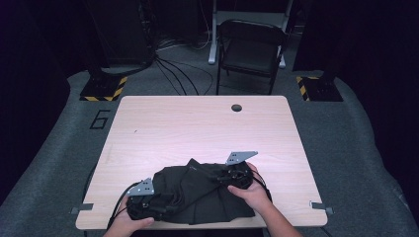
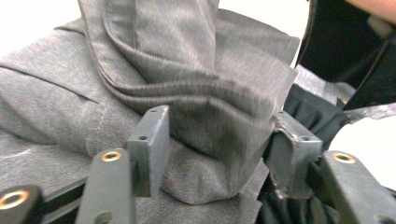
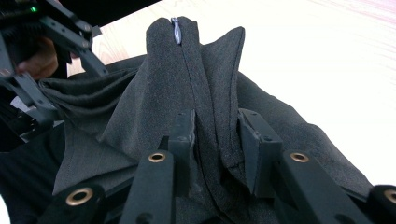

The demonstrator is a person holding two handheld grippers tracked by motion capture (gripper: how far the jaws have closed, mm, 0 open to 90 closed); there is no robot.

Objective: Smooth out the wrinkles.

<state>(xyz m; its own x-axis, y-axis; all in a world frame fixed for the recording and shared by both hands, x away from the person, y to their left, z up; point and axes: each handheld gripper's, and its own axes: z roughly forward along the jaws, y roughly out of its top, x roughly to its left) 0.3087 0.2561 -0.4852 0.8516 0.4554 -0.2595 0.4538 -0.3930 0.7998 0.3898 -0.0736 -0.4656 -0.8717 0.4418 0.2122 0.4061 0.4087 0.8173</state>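
The right hand-held gripper pinches a zipper fold of the black trousers; the left hand-held gripper stands spread around a fold, near the desk front edge

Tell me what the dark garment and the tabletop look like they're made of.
Garment: looks like woven cloth, matte black to charcoal; fine weave, soft folds, stitched seams and a zipper pull, maybe metal, point to it. Table: pale wood-grain top, probably laminate; smooth with a slight sheen and faint grain lines.
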